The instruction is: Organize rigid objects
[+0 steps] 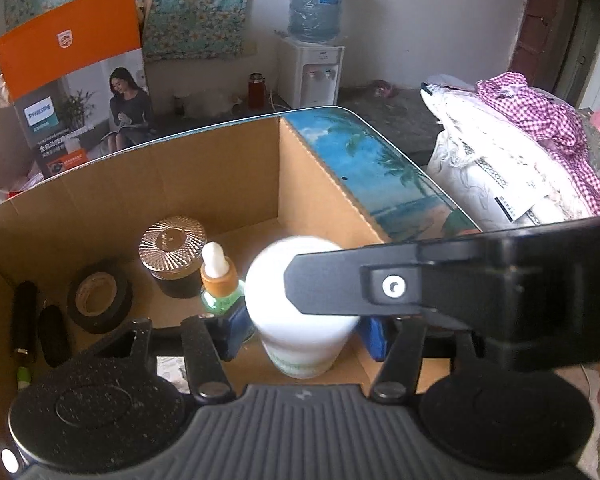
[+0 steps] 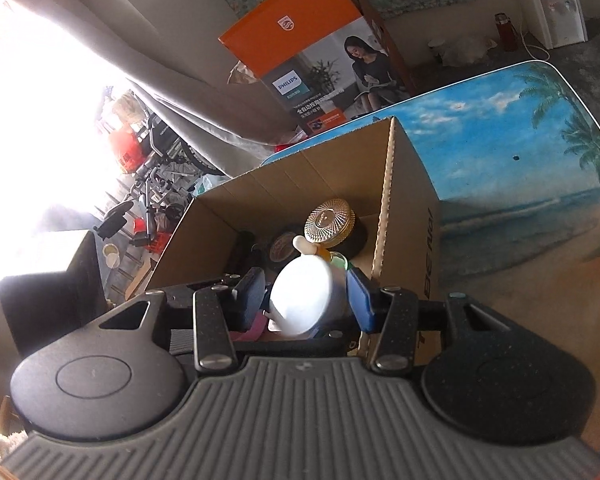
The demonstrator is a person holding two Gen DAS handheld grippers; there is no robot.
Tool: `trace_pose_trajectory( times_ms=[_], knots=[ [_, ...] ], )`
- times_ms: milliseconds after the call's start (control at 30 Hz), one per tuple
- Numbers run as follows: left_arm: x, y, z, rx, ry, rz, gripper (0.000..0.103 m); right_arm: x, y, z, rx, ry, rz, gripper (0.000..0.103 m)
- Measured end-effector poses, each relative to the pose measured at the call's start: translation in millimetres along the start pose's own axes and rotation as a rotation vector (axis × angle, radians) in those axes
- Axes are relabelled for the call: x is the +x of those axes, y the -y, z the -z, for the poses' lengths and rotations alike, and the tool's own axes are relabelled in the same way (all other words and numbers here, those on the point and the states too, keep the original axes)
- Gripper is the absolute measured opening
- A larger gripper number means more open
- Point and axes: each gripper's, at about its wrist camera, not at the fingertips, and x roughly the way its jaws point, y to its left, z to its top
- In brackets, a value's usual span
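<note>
From the left wrist, the left tool [image 1: 304, 330] stands with its blue pads apart on either side of the white jar [image 1: 300, 308], gaps showing on both sides, while a black finger of the right tool [image 1: 340, 284] crosses the jar's lid. The jar hangs upright inside the cardboard box [image 1: 220, 184], just beside the green dropper bottle [image 1: 220, 280], with the gold-lidded jar [image 1: 172, 244] and the black tape roll [image 1: 100, 296] further left. From the right wrist, the right tool [image 2: 306, 300] straddles the same white jar [image 2: 304, 300] low in the box [image 2: 404, 200] on the beach-print surface [image 2: 520, 140]; its right pad touches, but whether it truly clamps I cannot tell.
</note>
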Motion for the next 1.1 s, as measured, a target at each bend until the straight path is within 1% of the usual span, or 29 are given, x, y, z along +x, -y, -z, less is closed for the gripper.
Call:
trace_pose_trajectory(
  times_ms=[133,167,200,267,467,533,700,733,833,900,967,1067,1100],
  knots=[
    [-1.8,2.0,0.9,0.01,0.005,-0.01,0.062,-1.3,-1.9,0.9,-0.007,0.006,0.004,0.046],
    [-3.1,2.5,1.2,0.014,0.01,-0.014,0.065,-1.5,-2.4,1.3,-0.006,0.009,0.003,0.046],
    [-4.3,3.1,1.1,0.016,0.016,-0.015,0.07,-2.8,-2.5,1.1,-0.005,0.012,0.002,0.047],
    [-7.6,3.6,1.8,0.022,0.033,-0.013,0.074,-3.7,-2.1,1.0,0.001,0.018,0.0,0.047],
    [-12.3,9.9,2.4,0.054,0.05,-0.024,0.075,-9.8,-3.9,3.3,0.008,0.045,-0.007,0.05],
    [-15.4,10.7,2.0,0.053,0.053,-0.024,0.077,-12.2,-4.0,3.7,0.014,0.054,-0.015,0.051],
    [-31.5,11.7,5.6,0.065,0.073,-0.038,0.089,-22.6,-5.2,5.2,0.023,0.082,-0.028,0.055],
    [-36.1,11.2,6.9,0.068,0.078,-0.04,0.09,-25.6,-6.4,5.5,0.024,0.09,-0.03,0.056],
    [-55.7,9.8,12.4,0.07,0.105,-0.05,0.093,-37.0,-10.9,7.6,0.021,0.12,-0.033,0.065],
    [-71.4,8.5,16.5,0.067,0.129,-0.063,0.094,-46.7,-17.7,9.5,0.012,0.148,-0.031,0.073],
    [-90.0,5.3,21.7,0.058,0.164,-0.072,0.096,-56.6,-25.6,12.7,-0.002,0.179,-0.03,0.08],
    [-116.2,-0.5,28.1,0.038,0.222,-0.092,0.101,-70.5,-38.1,18.2,-0.026,0.217,-0.025,0.085],
    [-125.0,-2.2,30.6,0.028,0.239,-0.102,0.103,-75.1,-42.8,20.4,-0.034,0.229,-0.022,0.089]
  ],
)
